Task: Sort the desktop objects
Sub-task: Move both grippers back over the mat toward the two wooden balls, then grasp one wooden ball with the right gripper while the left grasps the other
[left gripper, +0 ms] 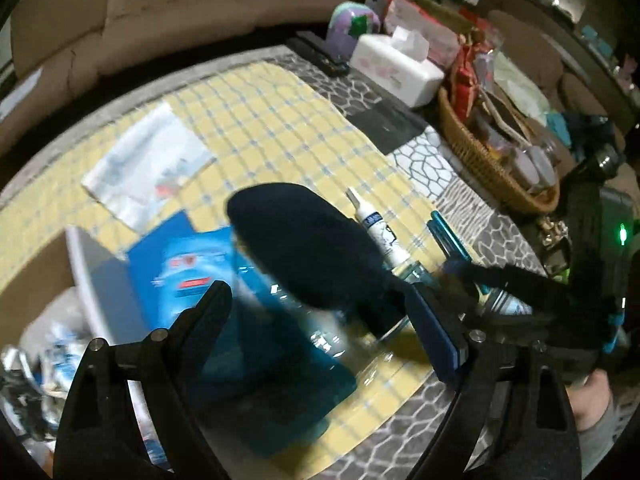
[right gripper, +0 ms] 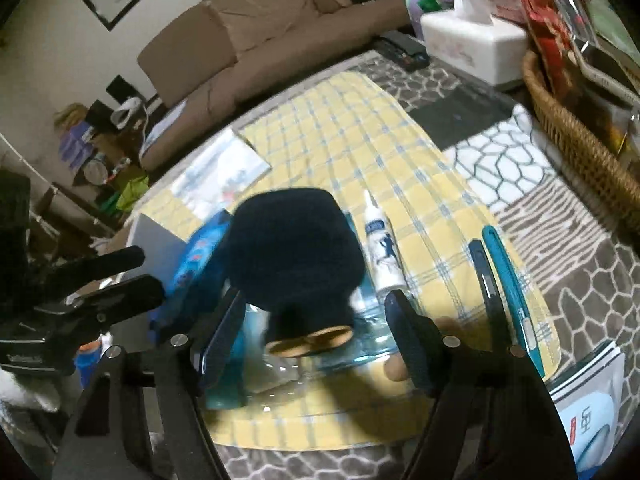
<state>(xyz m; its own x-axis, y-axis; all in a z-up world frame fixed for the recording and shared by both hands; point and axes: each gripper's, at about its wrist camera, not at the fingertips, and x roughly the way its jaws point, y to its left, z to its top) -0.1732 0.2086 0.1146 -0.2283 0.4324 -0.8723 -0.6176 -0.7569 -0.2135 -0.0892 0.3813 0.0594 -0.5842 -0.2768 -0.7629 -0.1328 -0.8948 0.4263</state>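
Down on the yellow checked cloth (left gripper: pixel 256 120) the same cluster shows in both views: a dark brush head (left gripper: pixel 304 248) over a clear bottle (left gripper: pixel 340 336), a white tube (left gripper: pixel 380 232) just beside it, and a blue packet (left gripper: pixel 188 276) on the other side.

From the left wrist, the left gripper (left gripper: pixel 324 308) stands released, jaws wide, with the brush head and the bottle between them; the pads do not visibly press on either. This view alone shows the far side of the table: a tissue box (left gripper: pixel 396 68), a wicker basket (left gripper: pixel 492 168) full of packets, and a white sheet (left gripper: pixel 148 164) lying flat on the cloth. At its right edge the right gripper (left gripper: pixel 472 276) reaches in, blurred.

From the right wrist, the right gripper (right gripper: pixel 316 308) is also unclenched, its fingers either side of the brush; whether it touches is unclear. Only here does the brush show its tan wooden end (right gripper: pixel 308 340), low between the fingers. Two pens (right gripper: pixel 504 280), dark blue and teal, lie side by side on the cloth's edge, plainer here than in the other view. The left gripper (right gripper: pixel 132 276) enters from the left. A brown sofa (right gripper: pixel 256 36) stands behind.
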